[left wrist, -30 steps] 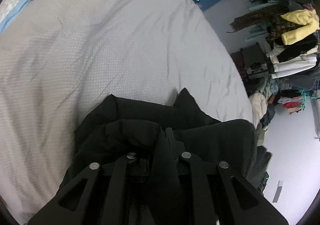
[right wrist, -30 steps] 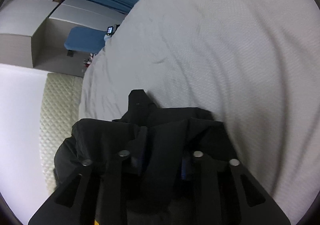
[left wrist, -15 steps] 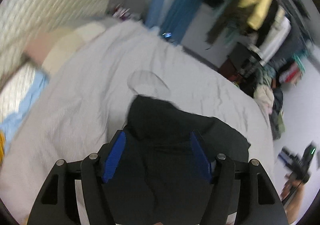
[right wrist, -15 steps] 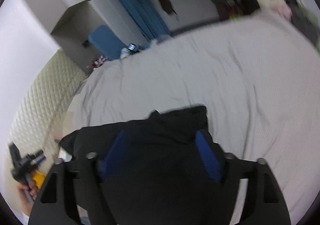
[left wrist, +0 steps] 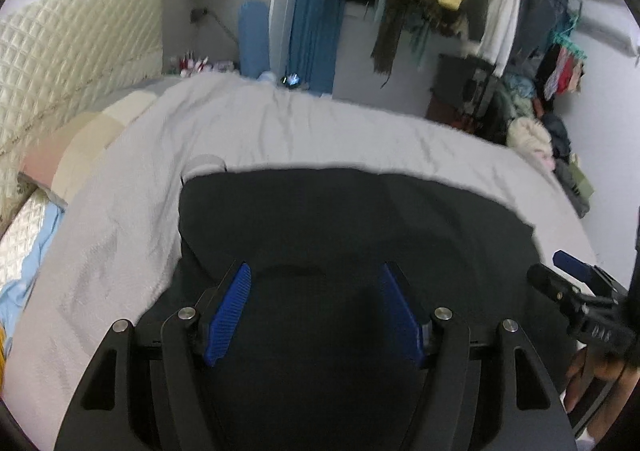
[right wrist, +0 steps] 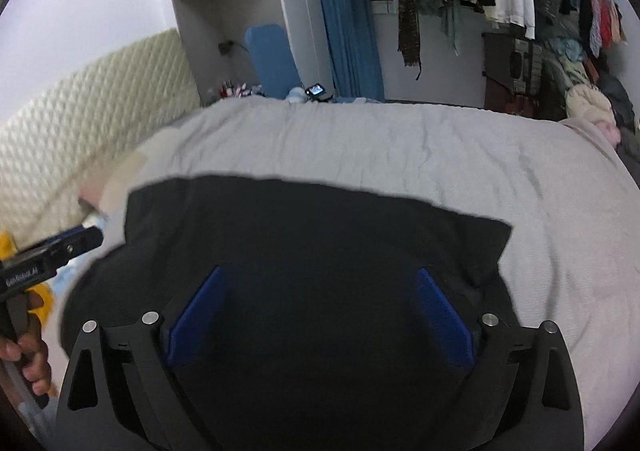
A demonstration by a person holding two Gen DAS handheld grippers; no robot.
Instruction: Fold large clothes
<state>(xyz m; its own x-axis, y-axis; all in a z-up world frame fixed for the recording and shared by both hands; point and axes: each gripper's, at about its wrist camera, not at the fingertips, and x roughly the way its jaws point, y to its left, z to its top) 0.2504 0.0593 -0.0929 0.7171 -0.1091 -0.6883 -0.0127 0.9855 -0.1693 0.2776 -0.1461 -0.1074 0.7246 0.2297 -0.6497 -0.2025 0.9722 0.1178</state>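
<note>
The black garment (left wrist: 360, 219) is lying flat on the grey bed (left wrist: 300, 131) with its long side running left-right, right below both the left gripper (left wrist: 316, 303) and right gripper (right wrist: 320, 311), both spread wide and holding nothing.

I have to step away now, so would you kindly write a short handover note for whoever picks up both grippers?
Left gripper: open, holding nothing, above the near edge of the black fabric garment.
Right gripper: open, holding nothing, above the same garment.
Garment: lies spread on the light grey bedspread, roughly rectangular, far edge straight.
Done: it appears laid down in a folded or part-folded state; how many layers cannot be told.
Left: check the shape, probably fold once more and smooth it.
</note>
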